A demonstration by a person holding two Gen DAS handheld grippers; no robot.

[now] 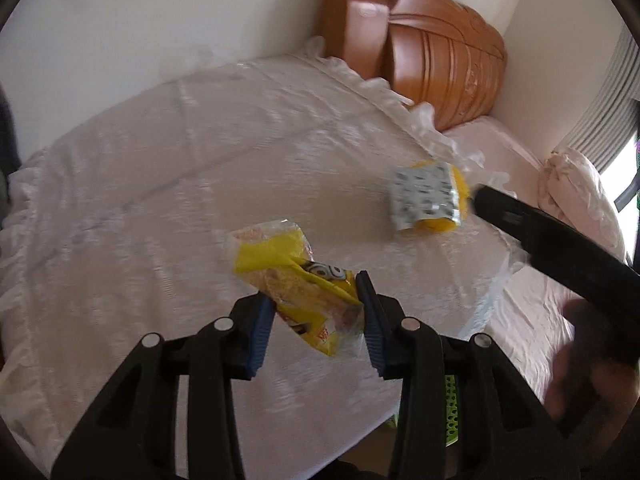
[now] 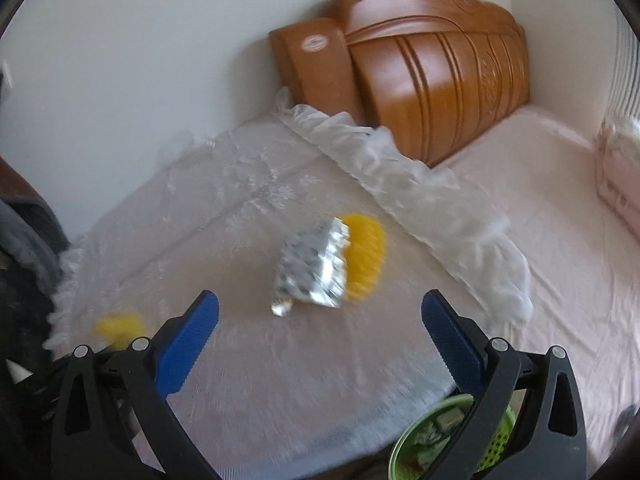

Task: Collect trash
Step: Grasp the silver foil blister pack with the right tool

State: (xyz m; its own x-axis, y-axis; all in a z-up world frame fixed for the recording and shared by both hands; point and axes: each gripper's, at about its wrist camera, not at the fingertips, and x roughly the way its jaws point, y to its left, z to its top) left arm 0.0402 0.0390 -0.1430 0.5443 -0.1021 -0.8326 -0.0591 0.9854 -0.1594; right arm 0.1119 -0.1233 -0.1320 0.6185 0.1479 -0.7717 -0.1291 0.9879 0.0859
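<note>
Left claw [image 1: 318, 312]: clamped on the yellow wrapper [image 1: 296, 280], held above the counter [image 1: 160, 184].
Right claw [image 2: 320, 320]: spread apart, empty, near the foil packet [image 2: 316, 272].
Foil packet position: on the counter, towards its far right edge, beside the bed [image 2: 540, 220].
Foil packet axis: long axis near-left to far-right; yellow end pointing far-right.
Recommended grasp: pads to be closed across the short width.
Green bin [image 2: 452, 436]: below the near counter edge; wrapper judged due for release there.
</note>
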